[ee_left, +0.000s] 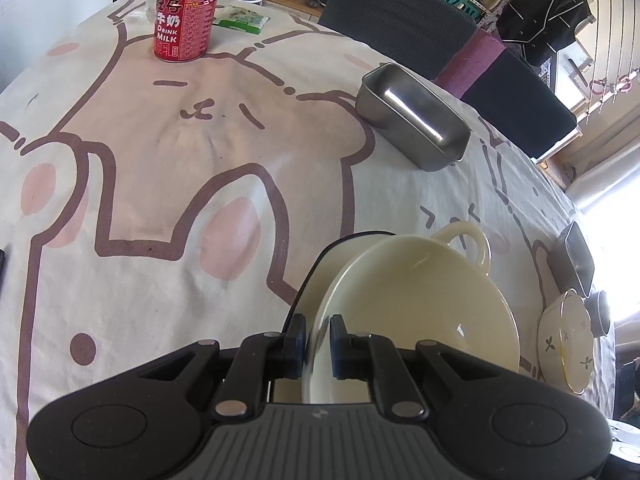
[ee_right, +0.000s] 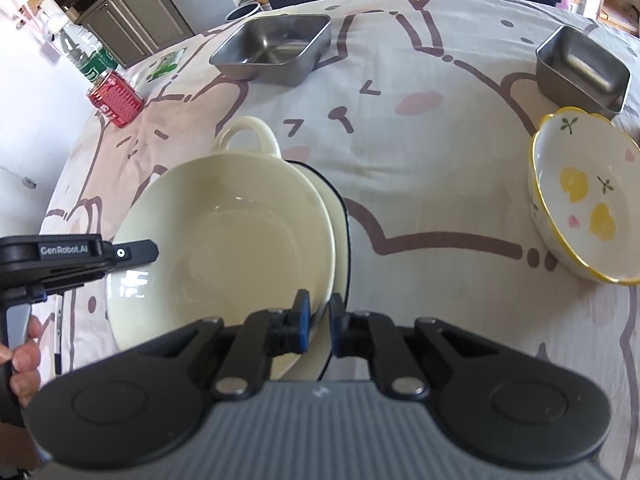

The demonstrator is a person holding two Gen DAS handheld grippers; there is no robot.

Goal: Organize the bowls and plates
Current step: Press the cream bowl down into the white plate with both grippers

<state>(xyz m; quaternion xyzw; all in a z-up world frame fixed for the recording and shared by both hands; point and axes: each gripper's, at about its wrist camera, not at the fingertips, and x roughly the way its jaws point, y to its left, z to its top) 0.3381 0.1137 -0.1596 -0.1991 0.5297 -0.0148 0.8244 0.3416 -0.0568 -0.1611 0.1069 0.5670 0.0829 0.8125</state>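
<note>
A: Near the table's front edge, both grippers meet on one dish. The left gripper (ee_left: 318, 346) pinches the rim of the cream bowl (ee_left: 416, 304), its fingers clamped either side of the edge.

B: And the right gripper (ee_right: 319, 324) grips the opposite rim, clenched too. The bowl sits nested on a dark-rimmed plate (ee_right: 342, 240), with a cream handled dish (ee_right: 248, 138) beneath or behind; I can't tell which.

A: Two-sided hold, I'd judge, to keep a wide, slick bowl level while stacking.

B: The flowered bowl (ee_right: 580, 200) waits to the right, apart. Two steel trays (ee_right: 272, 48) sit farther back, probably next to sort.

A: Red milk can (ee_left: 184, 20) stays clear.
</note>
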